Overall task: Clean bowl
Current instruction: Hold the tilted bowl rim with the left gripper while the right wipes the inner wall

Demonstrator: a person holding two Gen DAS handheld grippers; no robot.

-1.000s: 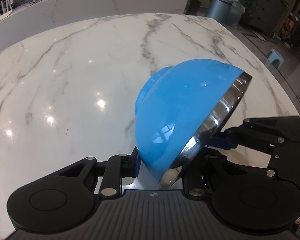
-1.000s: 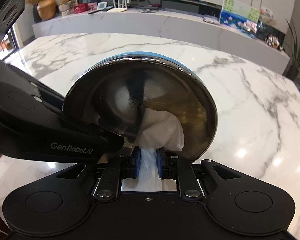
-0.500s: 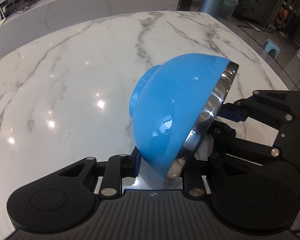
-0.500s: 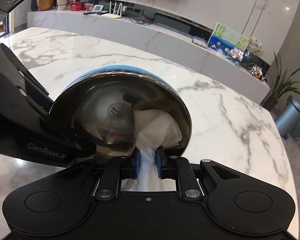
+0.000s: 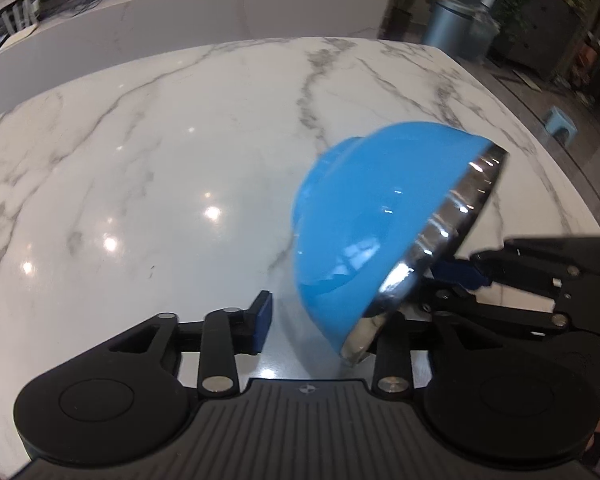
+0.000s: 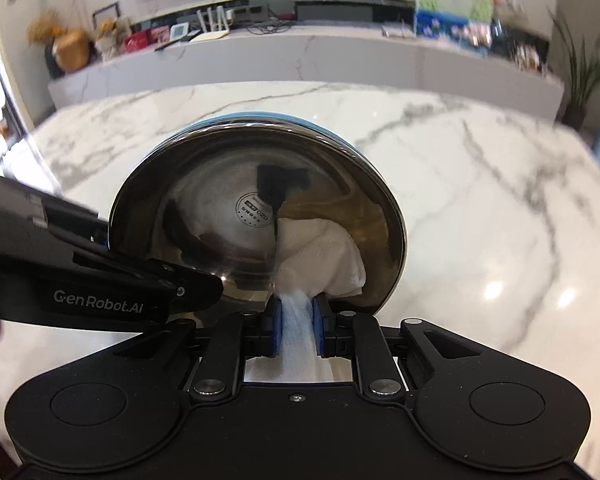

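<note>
Left gripper point(image 5: 320, 320) jaws opening around tilted bowl point(image 5: 372, 216) rim; right gripper point(image 6: 297, 320) jaws clenching white cloth point(image 6: 320, 252) inside it.

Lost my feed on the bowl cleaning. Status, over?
Left gripper opening, its left pad clear of the bowl. Right gripper shut on the white cloth, cloth inside the tilted bowl. Nothing else on the marble table.

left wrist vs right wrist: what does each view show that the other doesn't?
Left wrist only: the bowl's glossy blue outside; the left gripper opening, its left pad clear of the shell.

Right wrist only: the bowl's mirrored steel inside, with the white paper towel clamped in the right gripper.

Both: the tilted bowl and the white marble table.
</note>
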